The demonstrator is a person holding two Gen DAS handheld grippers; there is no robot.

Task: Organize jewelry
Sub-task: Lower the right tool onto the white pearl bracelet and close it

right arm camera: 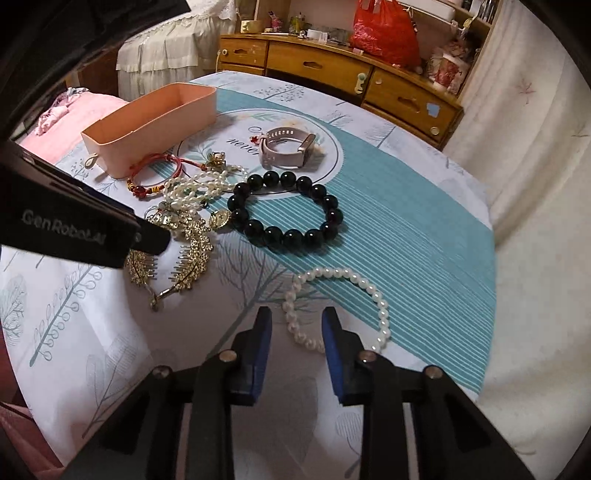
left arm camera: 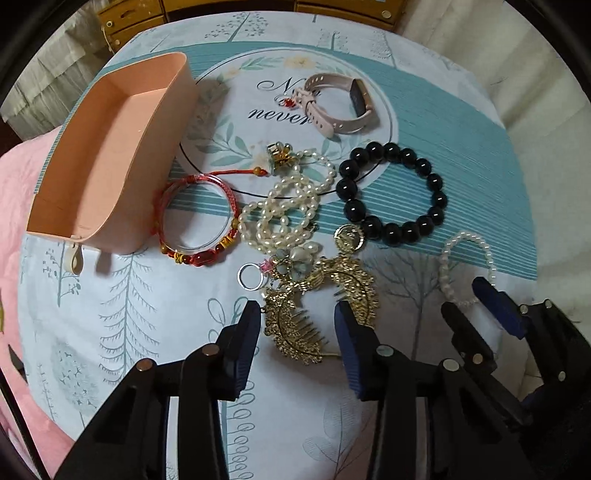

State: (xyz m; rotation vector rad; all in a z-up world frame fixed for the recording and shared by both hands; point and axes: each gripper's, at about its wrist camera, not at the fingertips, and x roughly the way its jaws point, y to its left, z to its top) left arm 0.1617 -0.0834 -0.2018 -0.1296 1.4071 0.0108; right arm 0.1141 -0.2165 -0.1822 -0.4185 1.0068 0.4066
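Jewelry lies heaped on a tree-print cloth. My left gripper (left arm camera: 297, 314) points down over a gold hair comb (left arm camera: 295, 332), which sits between its open pads without a clear squeeze. My right gripper (right arm camera: 295, 321) straddles the near arc of a white pearl bracelet (right arm camera: 369, 288), pads apart from the beads. Beyond lie a black bead bracelet (left arm camera: 436, 192), a pearl necklace (left arm camera: 280, 206), a red cord bracelet (left arm camera: 199, 254), a silver ring (left arm camera: 240, 277) and a pink watch (left arm camera: 343, 103). An empty pink box (left arm camera: 110, 147) stands at the left.
A wooden dresser (right arm camera: 332, 70) with a red bag (right arm camera: 384, 33) stands behind the table. Pink bedding (left arm camera: 14, 221) lies off the left edge. Pale fabric (right arm camera: 535, 221) hangs to the right. Bare cloth (left arm camera: 129, 332) spreads at the near left.
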